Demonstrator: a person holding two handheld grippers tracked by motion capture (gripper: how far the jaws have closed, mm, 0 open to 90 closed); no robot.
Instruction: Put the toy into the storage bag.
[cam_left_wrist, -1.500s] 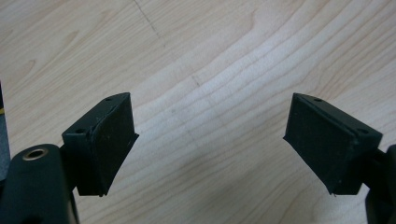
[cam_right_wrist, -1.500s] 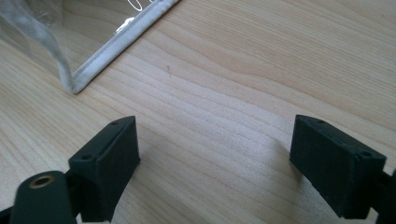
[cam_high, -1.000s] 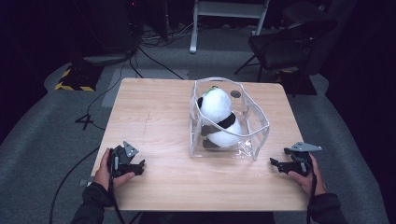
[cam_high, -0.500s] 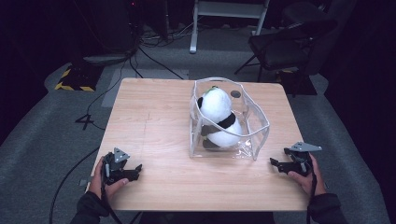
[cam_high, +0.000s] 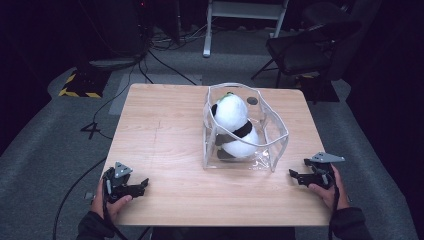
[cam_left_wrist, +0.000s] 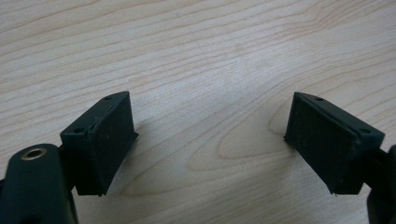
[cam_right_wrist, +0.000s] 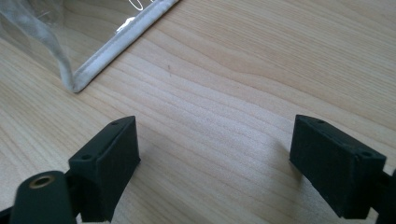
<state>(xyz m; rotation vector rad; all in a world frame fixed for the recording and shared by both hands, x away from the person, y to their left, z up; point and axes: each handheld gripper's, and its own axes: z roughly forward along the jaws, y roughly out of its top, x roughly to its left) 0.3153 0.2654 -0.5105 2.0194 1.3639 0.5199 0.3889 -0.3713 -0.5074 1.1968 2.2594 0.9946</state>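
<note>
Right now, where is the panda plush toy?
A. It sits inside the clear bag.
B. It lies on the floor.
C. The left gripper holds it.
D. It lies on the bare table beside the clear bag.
A: in the high view the panda plush toy sits within the walls of the clear bag, while both grippers are open and empty near the table's front edge.

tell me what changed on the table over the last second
The left gripper drew back toward the person's near-left table edge, jaws open and empty. The right gripper stayed near the right edge, open. The clear bag with the panda plush inside did not move.
</note>
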